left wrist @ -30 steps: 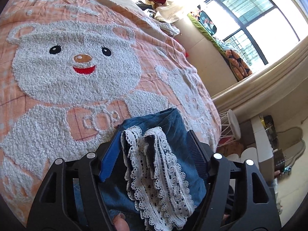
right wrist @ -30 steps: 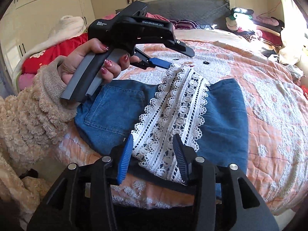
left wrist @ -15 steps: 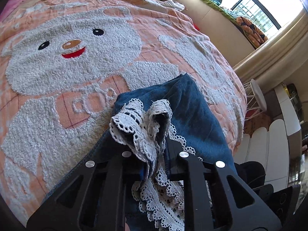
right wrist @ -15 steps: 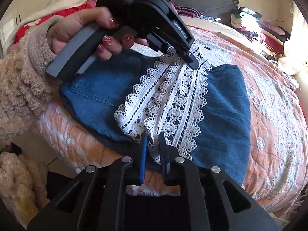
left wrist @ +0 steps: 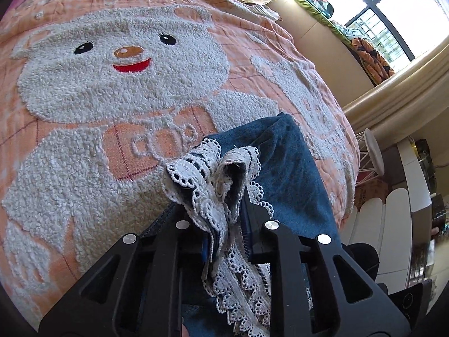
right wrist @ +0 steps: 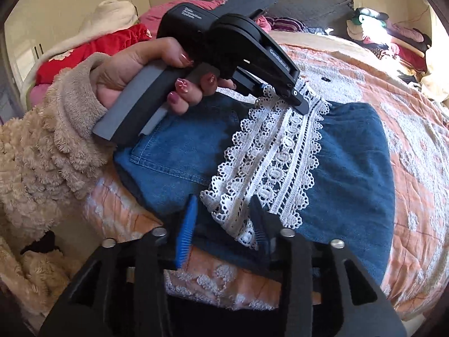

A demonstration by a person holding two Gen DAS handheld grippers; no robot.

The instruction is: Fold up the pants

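Pants [right wrist: 350, 168] of blue denim lie folded on the bed [right wrist: 415, 146], near its edge, with a band of white lace [right wrist: 280, 163] running across the top layer. A back pocket [right wrist: 179, 154] shows on the part nearest the person's left hand [right wrist: 146, 70].

That hand, in a fluffy beige sleeve [right wrist: 50, 146], holds the left gripper [left wrist: 224, 196] by its grey handle. In the left wrist view its fingers are drawn close together and pinch a bunched-up end of the lace and denim, which stands up in a crumpled peak between them. In the right wrist view the tips of this gripper [right wrist: 297, 101] sit at the far end of the lace band.

The right gripper [right wrist: 224, 224] is at the near end of the lace. Its fingers stand apart, with the blue pad [right wrist: 186, 230] clear on one side and the scalloped lace edge lying in the gap; they do not press the cloth.

The quilt [left wrist: 84, 168] under the pants is peach with a large white fleecy bear [left wrist: 123, 64]. Clothes [right wrist: 393, 36] are piled at the far side of the bed, and a window [left wrist: 393, 8] shows beyond it.
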